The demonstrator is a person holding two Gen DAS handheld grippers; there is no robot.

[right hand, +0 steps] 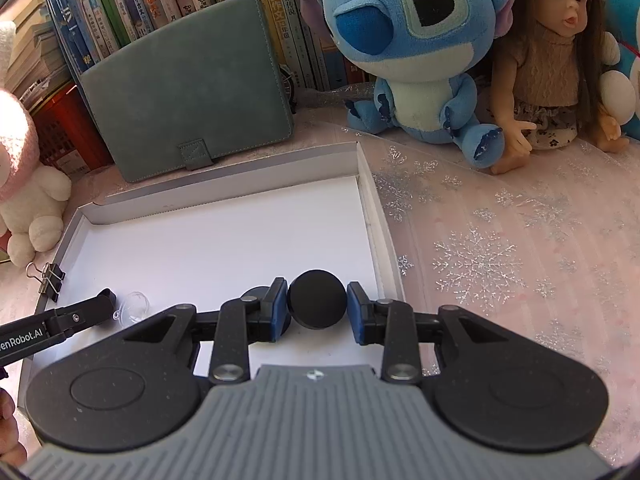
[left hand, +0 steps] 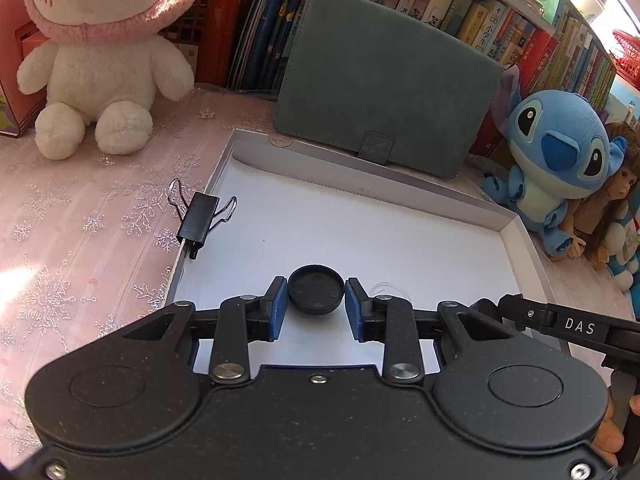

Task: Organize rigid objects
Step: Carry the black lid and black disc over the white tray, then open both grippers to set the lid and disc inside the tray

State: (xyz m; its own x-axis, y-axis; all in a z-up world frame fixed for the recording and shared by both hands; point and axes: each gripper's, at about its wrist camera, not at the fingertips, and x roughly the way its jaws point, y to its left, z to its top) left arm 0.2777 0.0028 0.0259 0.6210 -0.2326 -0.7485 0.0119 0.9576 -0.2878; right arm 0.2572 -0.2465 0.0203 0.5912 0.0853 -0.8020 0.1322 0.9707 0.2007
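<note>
Black disc (left hand: 316,290), studded underside facing the left-wrist camera, sits pinched between both clenched claws above white tray (left hand: 256,184).

Strong daylight fills both views, seemingly from the upper left, since the pink-hooded plush rabbit (left hand: 100,40) is washed out along its head and a blown-out patch sits on the snowflake tablecloth (left hand: 60,240) at the left wrist view's left edge. The white box tray (left hand: 320,220) reflects brightly yet keeps detail; soft shadows lie under its far wall. Fisheye bending curves the row of books (left hand: 460,4) and darkens the corners. Focus holds centrally, while the blue plush toy (right hand: 412,40) looks slightly soft.
</note>
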